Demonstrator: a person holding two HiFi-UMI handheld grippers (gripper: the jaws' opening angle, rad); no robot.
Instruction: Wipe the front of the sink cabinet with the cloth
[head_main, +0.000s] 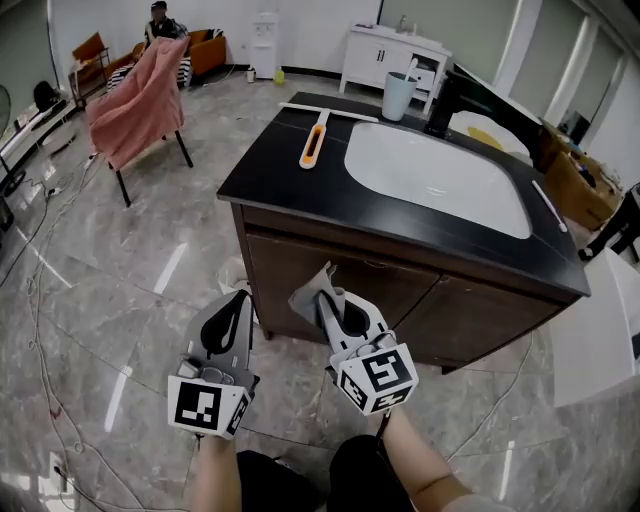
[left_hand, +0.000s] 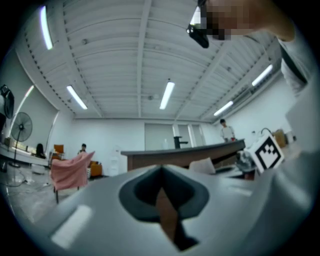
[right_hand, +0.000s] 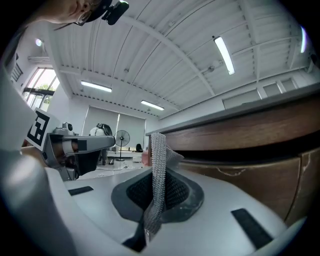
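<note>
The sink cabinet (head_main: 420, 300) stands before me, dark top over brown doors, with a white sink (head_main: 440, 175) set in it. My left gripper (head_main: 240, 298) hangs just left of the cabinet's corner, jaws pressed together on nothing. My right gripper (head_main: 325, 298) points at the cabinet front and pinches the grey cloth (head_main: 306, 294), which stands up just before the left door; I cannot tell whether it touches.

Two hand-held grippers (head_main: 240, 298) (head_main: 330, 312), one cloth (head_main: 310, 292)

The sink (head_main: 440, 175) sits in the cabinet (head_main: 460, 310) top; a brush (head_main: 312, 142) lies left of it, a cup (head_main: 398, 97) behind it; a chair (head_main: 140, 95) stands well apart, far left.
</note>
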